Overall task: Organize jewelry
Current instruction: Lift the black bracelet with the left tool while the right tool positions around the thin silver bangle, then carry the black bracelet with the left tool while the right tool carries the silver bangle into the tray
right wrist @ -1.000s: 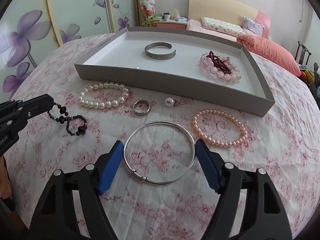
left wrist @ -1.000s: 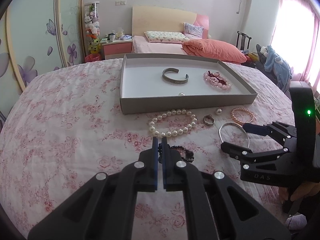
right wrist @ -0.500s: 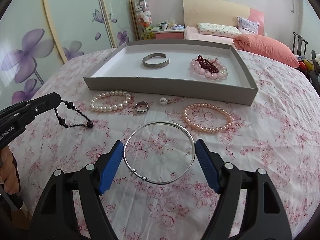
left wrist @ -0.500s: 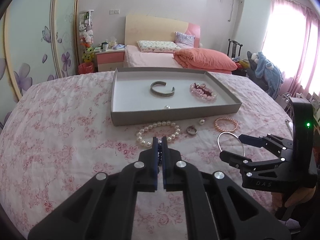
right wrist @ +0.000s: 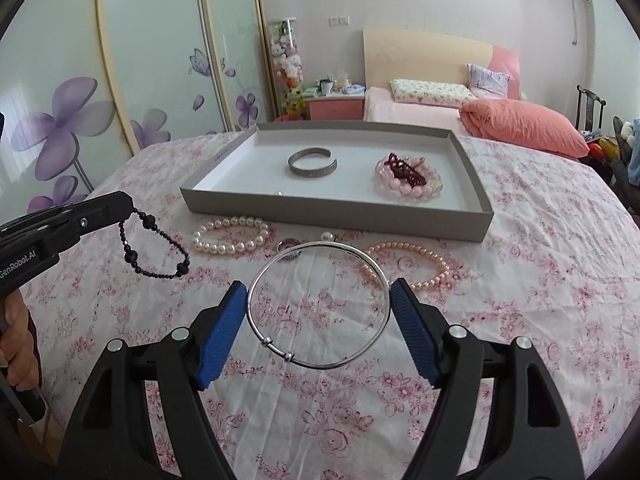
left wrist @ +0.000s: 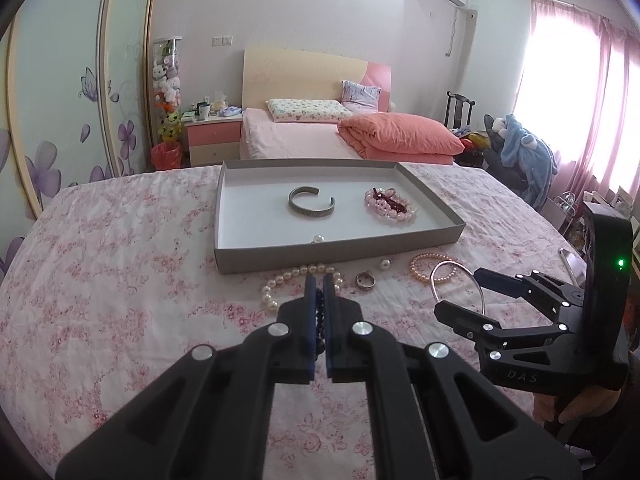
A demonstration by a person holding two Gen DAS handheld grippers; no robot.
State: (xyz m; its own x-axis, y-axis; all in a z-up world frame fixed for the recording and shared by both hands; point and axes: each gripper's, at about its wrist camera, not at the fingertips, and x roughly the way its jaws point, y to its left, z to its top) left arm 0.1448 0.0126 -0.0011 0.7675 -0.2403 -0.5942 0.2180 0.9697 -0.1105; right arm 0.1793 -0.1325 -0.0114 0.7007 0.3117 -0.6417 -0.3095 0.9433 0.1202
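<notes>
Landmark: shallow grey cardboard tray with white floor [right wrist: 336, 210], set on the pink floral bedspread [right wrist: 540, 280].

- Inside the tray: open silver cuff bangle [right wrist: 312, 163] near the middle; beside it a heap of pale pink and dark red bead bracelets [right wrist: 408, 178]; one loose white pearl [left wrist: 318, 239] against the near wall. Judged already sorted.
- Just outside the tray's near wall, on the spread: white pearl bracelet [right wrist: 231, 235], small silver ring [left wrist: 365, 280], single pearl earring [right wrist: 327, 236], pink pearl bracelet [right wrist: 416, 264]. Judged still waiting.
- Left gripper [left wrist: 319, 286] — fingers pressed nearly together on a black beaded bracelet [right wrist: 154, 246], which dangles clear of the spread, on the near side of the tray. Pinching one strand suits a limp string.
- Right gripper [right wrist: 319, 304] — blue pads wide apart, spanning a thin round silver hoop bangle [right wrist: 318, 306] across its width, lifted above the spread short of the tray. A rigid ring is steadier gripped edge to edge.

Both pieces look bound for the tray.
</notes>
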